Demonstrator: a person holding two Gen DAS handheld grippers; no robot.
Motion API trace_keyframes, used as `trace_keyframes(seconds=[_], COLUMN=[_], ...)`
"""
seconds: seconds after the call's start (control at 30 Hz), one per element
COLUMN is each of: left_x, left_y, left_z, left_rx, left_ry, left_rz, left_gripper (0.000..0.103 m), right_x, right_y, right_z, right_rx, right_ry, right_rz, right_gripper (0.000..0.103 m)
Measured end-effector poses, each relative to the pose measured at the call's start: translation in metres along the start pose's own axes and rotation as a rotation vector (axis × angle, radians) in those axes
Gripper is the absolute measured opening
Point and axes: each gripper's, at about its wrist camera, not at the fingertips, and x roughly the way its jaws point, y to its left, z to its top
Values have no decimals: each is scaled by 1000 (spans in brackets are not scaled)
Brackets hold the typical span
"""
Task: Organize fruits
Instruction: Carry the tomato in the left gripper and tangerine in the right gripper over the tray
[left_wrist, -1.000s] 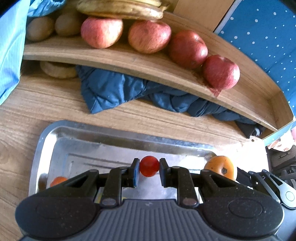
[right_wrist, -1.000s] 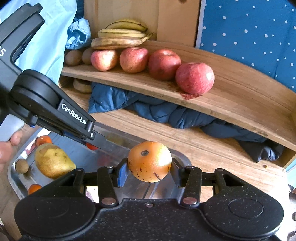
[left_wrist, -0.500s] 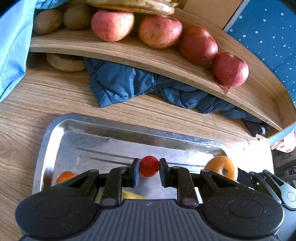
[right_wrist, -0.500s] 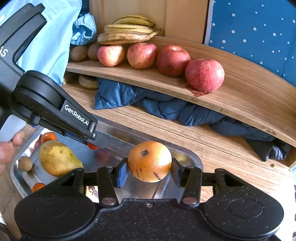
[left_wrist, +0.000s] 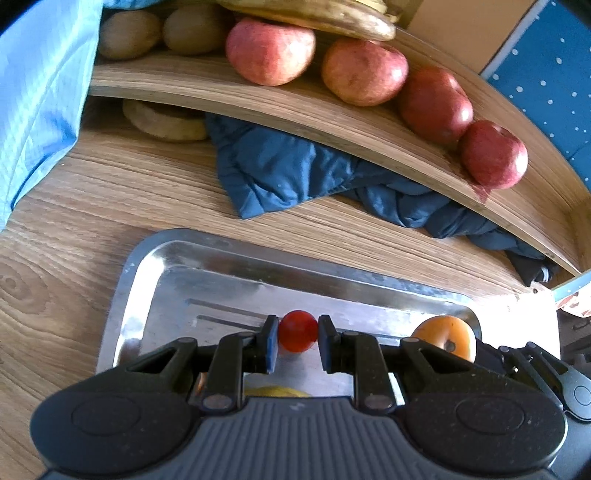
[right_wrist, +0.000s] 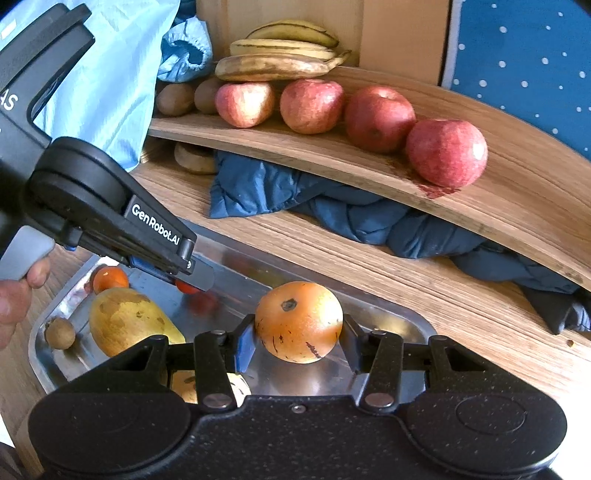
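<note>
Left gripper (left_wrist: 297, 341) is closed on a small red cherry tomato (left_wrist: 297, 331), held above the rectangular steel tray (left_wrist: 147, 266). Right gripper (right_wrist: 298, 341) clamps a round orange persimmon-like fruit (right_wrist: 298, 321) above the tray's 3 o'clock end. Four red apples (right_wrist: 376, 118) line the curved wooden shelf (right_wrist: 498, 206) at 12 o'clock.

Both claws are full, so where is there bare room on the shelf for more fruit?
The curved wooden shelf is bare right of the end red apple. Its left end is crowded with yellow bananas and brown kiwis.
</note>
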Motion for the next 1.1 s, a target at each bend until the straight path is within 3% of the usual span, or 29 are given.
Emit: trace_keyframes(seconds=[0.57, 1.1], left_x=[-1, 0], left_y=[25, 29], left_z=[5, 7], left_rx=[-33, -27], left_ry=[-9, -13], left_rz=[30, 36], left_gripper=[24, 25], right_x=[19, 26], right_y=[19, 21], right_z=[11, 12], right_rx=[-10, -5], right_ry=[21, 38], right_rz=[56, 55], right_gripper=[50, 50])
